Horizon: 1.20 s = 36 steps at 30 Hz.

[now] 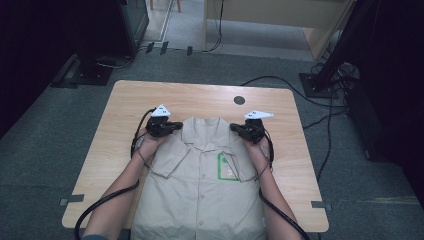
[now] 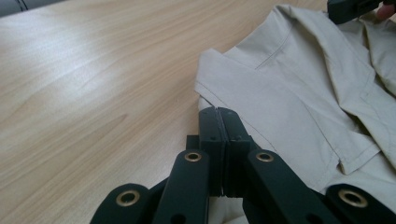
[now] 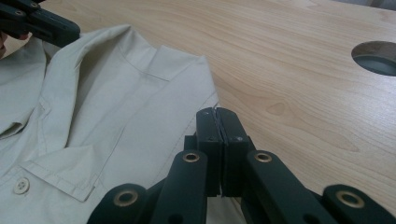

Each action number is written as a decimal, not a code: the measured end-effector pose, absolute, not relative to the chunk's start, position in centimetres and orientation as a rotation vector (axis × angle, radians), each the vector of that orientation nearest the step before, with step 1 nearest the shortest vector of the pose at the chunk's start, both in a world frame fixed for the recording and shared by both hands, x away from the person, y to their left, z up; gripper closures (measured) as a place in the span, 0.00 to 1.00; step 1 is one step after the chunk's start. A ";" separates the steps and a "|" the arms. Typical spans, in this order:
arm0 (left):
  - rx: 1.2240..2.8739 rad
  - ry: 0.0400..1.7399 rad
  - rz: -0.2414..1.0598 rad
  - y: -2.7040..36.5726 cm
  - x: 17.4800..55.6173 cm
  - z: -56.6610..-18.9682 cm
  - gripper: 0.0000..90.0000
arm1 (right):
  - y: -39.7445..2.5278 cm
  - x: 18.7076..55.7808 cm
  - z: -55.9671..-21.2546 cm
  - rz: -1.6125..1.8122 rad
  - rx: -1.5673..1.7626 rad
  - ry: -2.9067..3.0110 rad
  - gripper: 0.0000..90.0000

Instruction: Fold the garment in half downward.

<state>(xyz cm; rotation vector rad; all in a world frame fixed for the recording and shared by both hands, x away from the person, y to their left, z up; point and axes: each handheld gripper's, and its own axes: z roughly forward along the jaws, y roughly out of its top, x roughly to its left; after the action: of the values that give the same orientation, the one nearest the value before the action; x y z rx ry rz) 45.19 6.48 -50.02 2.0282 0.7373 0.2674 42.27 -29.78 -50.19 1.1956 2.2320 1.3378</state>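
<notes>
A beige button-up shirt [image 1: 200, 185] lies flat on the wooden table [image 1: 125, 105], collar toward the far edge, with a green-edged tag [image 1: 227, 166] on its chest. My left gripper [image 1: 176, 126] rests at the shirt's left shoulder [image 2: 261, 88], jaws pressed together. My right gripper [image 1: 234, 128] sits at the right shoulder [image 3: 140, 93], jaws likewise together. I see no cloth between either pair. Each gripper view shows the other gripper's black jaws at a top corner, near the collar.
A round cable hole [image 1: 239, 100] is in the table near its far edge, right of centre [image 3: 378, 58]. Bare wood surrounds the shirt on the left, right and far sides. Cables trail from both grippers along the forearms. Stands and cables lie on the floor beyond.
</notes>
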 end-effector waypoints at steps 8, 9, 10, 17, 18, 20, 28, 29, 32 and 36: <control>2.007 0.725 0.292 6.5 45.0 -49.3 1.00 | -29.9 41.9 -49.5 1.357 1.167 2.198 0.99; 2.004 0.724 0.296 6.5 45.0 -49.1 1.00 | -29.9 41.9 -49.4 1.360 1.163 2.194 0.99; 1.998 0.723 0.301 6.5 45.0 -49.1 1.00 | -30.0 41.9 -49.3 1.368 1.160 2.187 0.99; 1.973 0.704 0.334 6.7 44.8 -48.3 1.00 | -29.9 41.7 -48.4 1.378 1.147 2.156 0.99; 1.971 0.701 0.342 6.7 44.7 -48.2 1.00 | -29.9 41.7 -48.3 1.378 1.145 2.153 0.99; 1.968 0.695 0.357 6.8 44.7 -47.9 1.00 | -29.8 41.6 -48.1 1.382 1.140 2.145 0.99; 1.926 0.687 0.405 7.1 45.0 -45.3 1.00 | -29.4 41.5 -45.3 1.368 1.072 2.103 0.99; 1.919 0.684 0.413 7.2 45.0 -44.8 1.00 | -29.3 41.5 -44.8 1.366 1.063 2.095 0.99; 1.902 0.675 0.443 7.4 45.1 -43.5 1.00 | -29.1 41.5 -43.1 1.365 1.028 2.074 0.99; 1.875 0.672 0.481 7.6 45.2 -41.8 1.00 | -28.8 41.5 -41.2 1.355 0.991 2.058 0.99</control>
<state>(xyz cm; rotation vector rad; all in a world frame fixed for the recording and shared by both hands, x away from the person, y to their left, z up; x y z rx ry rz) 45.23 7.63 -41.76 1.8755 0.6722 0.4807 41.48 -28.85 -41.17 0.9910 2.0578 1.3553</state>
